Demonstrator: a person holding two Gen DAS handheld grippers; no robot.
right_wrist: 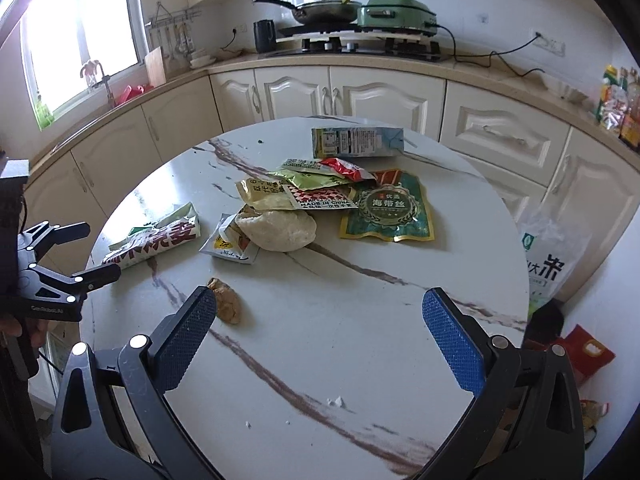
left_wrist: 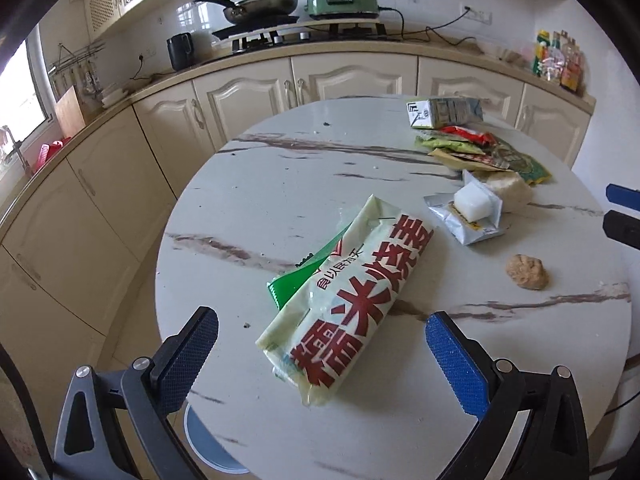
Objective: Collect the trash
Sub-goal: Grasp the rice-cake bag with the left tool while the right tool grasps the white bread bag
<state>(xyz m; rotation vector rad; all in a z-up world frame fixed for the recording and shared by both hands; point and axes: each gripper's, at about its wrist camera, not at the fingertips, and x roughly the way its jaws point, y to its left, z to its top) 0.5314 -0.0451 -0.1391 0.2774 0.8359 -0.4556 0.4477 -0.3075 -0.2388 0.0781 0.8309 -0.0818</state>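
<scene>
Trash lies on a round marble table (left_wrist: 280,184). A large white wrapper with red characters (left_wrist: 352,300) lies just ahead of my open, empty left gripper (left_wrist: 320,340); it also shows in the right wrist view (right_wrist: 156,240). A brown crumpled lump (left_wrist: 527,272) (right_wrist: 227,300) sits by my open, empty right gripper's (right_wrist: 320,316) left finger. Further back lie a silver packet (left_wrist: 468,220), a pale bag (right_wrist: 276,228), several sauce sachets (right_wrist: 316,184), a green seaweed pouch (right_wrist: 388,208) and a carton on its side (right_wrist: 356,142).
Cream cabinets (right_wrist: 360,96) and a counter with a stove, pan and green cooker (right_wrist: 396,14) curve behind the table. A rice bag (right_wrist: 548,256) and red wrappers lie on the floor at right. A blue stool (left_wrist: 208,444) sits under the table's near edge.
</scene>
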